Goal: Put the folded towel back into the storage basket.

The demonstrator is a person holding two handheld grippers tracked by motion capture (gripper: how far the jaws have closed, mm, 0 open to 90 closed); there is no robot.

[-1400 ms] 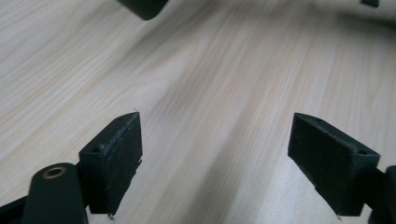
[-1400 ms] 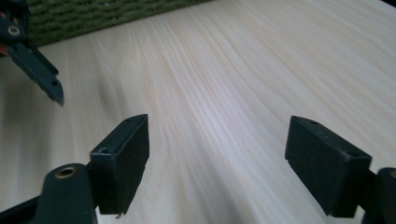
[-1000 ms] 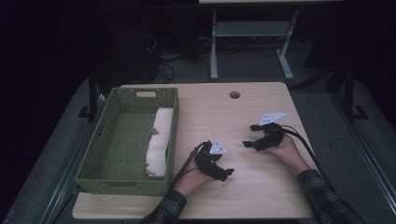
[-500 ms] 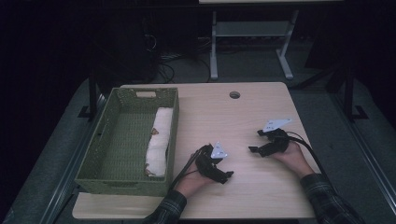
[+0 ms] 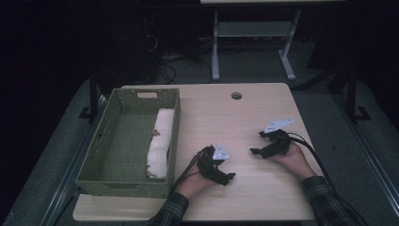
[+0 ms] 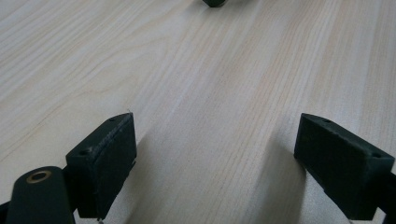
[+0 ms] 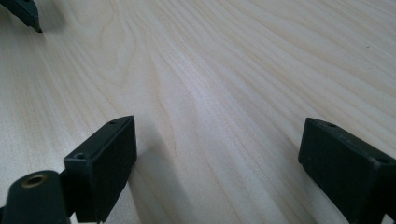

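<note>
Pale wooden table (image 5: 263, 197) is sitting in the middle, a white-legged second table (image 5: 251, 42) standing behind it. Green woven rectangular basket (image 5: 101, 162) is lying on the table's left part. Rolled white cloth (image 5: 159, 141) is lying in it, along its right wall. Left gripper (image 5: 229, 177) is resting on the table just right of the basket, right gripper (image 5: 256, 150) further right. Round cable hole (image 5: 236, 95) is sitting near the far edge.

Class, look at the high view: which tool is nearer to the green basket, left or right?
Left. The left tool sits just right of the green basket; the right tool lies farther right.
</note>
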